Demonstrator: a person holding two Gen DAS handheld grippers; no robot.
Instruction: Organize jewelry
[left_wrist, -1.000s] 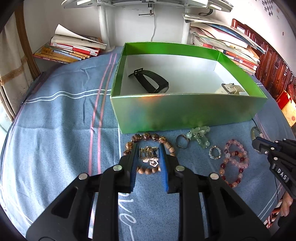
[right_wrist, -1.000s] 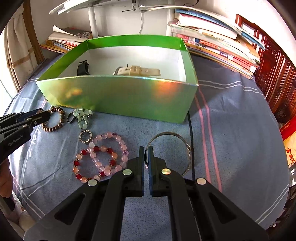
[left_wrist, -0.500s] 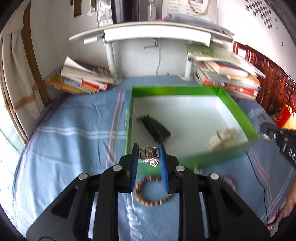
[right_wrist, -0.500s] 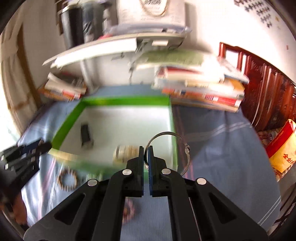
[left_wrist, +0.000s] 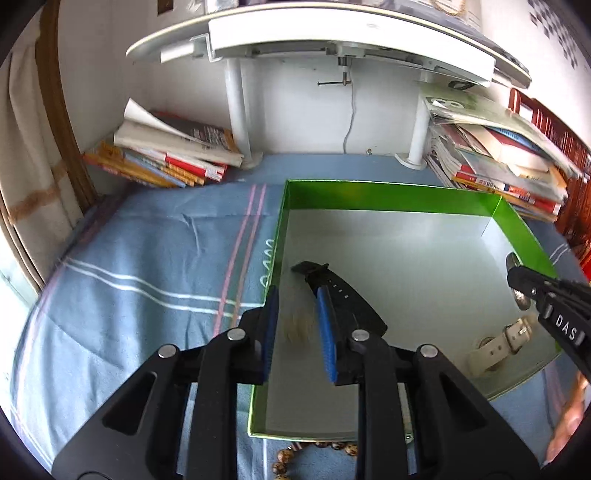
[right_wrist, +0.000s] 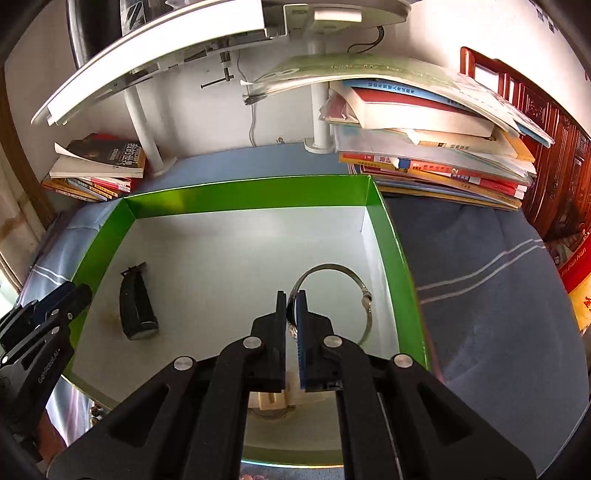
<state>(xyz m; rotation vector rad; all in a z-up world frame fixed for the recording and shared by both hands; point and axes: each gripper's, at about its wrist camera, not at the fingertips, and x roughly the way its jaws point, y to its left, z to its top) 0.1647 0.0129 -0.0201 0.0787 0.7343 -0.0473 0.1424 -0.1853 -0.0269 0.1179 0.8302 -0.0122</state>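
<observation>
My left gripper (left_wrist: 297, 314) hangs over the near-left corner of the green box (left_wrist: 388, 192). It is shut on a small pale-gold metal charm (left_wrist: 295, 328), which looks blurred between the blue pads. A black watch (left_wrist: 343, 295) lies on the box floor just beyond. My right gripper (right_wrist: 291, 299) is shut on a thin silver bangle (right_wrist: 332, 291) above the right half of the box (right_wrist: 251, 192). Its body partly hides a cream watch (right_wrist: 273, 402). The cream watch (left_wrist: 502, 343) and right gripper (left_wrist: 517, 280) also show in the left view.
A wooden bead bracelet (left_wrist: 317, 448) lies on the blue striped cloth (left_wrist: 147, 258) in front of the box. Book stacks (left_wrist: 166, 155) (right_wrist: 424, 147) flank white shelf legs (left_wrist: 236, 110) behind. A hand (left_wrist: 569, 417) shows at lower right.
Both grippers lifted off the cloth and moved forward over the box, the left carrying the charm, the right carrying the bangle. The loose bracelets dropped out of view below.
</observation>
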